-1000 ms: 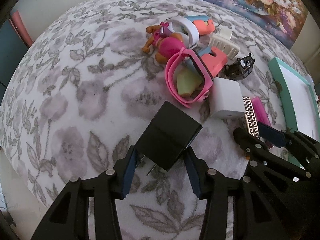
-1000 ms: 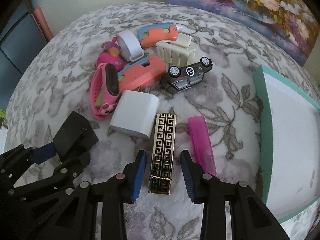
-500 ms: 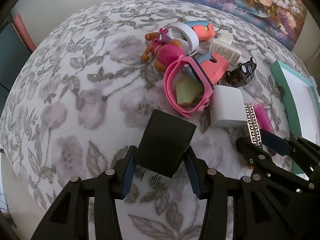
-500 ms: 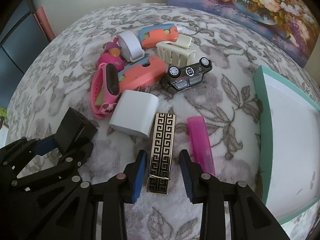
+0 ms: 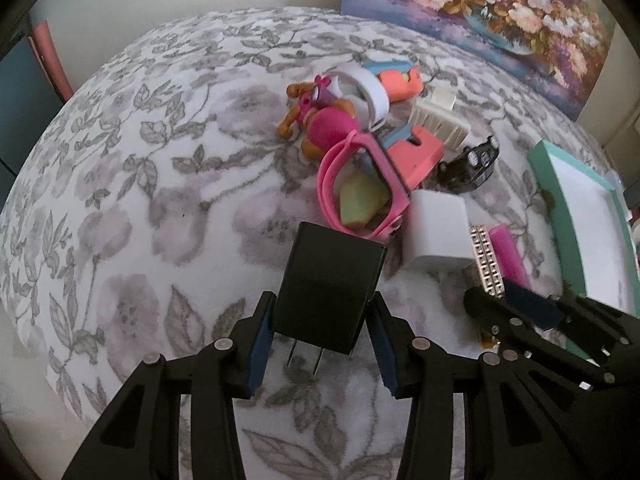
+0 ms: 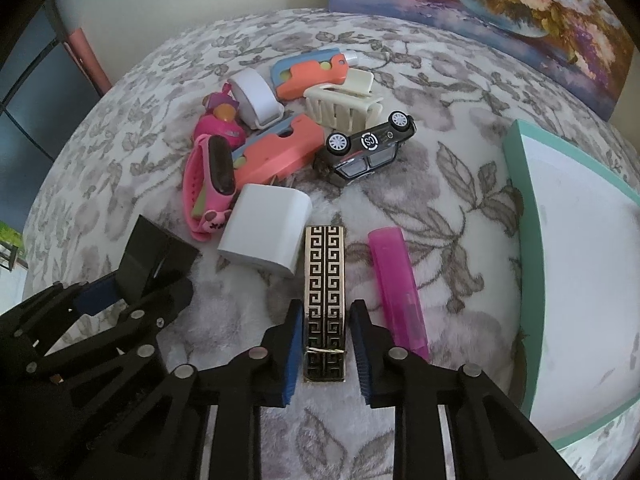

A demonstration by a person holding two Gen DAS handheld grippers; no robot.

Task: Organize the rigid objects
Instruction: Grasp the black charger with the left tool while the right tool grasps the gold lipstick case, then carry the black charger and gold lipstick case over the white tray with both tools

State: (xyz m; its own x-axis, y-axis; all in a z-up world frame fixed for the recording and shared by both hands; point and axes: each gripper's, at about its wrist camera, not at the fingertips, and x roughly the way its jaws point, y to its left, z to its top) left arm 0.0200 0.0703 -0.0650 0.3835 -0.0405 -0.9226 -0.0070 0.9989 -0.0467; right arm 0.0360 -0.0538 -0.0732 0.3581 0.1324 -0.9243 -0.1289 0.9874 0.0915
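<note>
My left gripper (image 5: 320, 344) has a black plug charger (image 5: 328, 284) between its blue pads. The jaws are closing and both pads touch its sides, prongs pointing back toward me. In the right wrist view my right gripper (image 6: 326, 344) is closing on a gold-and-black patterned case (image 6: 324, 280) lying on the floral blanket (image 6: 440, 208). The pads sit against its long sides near the closer end. The teal-rimmed white tray (image 6: 520, 216) lies to the right.
A white charger block (image 6: 268, 236) and a pink tube (image 6: 396, 288) flank the case. Behind lie a pink watch (image 6: 208, 184), coral toys (image 6: 288, 152), a cream hair claw (image 6: 340, 108), a toy car (image 6: 368, 148) and a pink doll (image 5: 324, 124). A floral painting (image 6: 500, 4) leans behind.
The right jaws have narrowed onto the patterned case. The black charger has turned from a slanted pose to square between the left pads, which closed slightly. Neither hand has shifted much.
</note>
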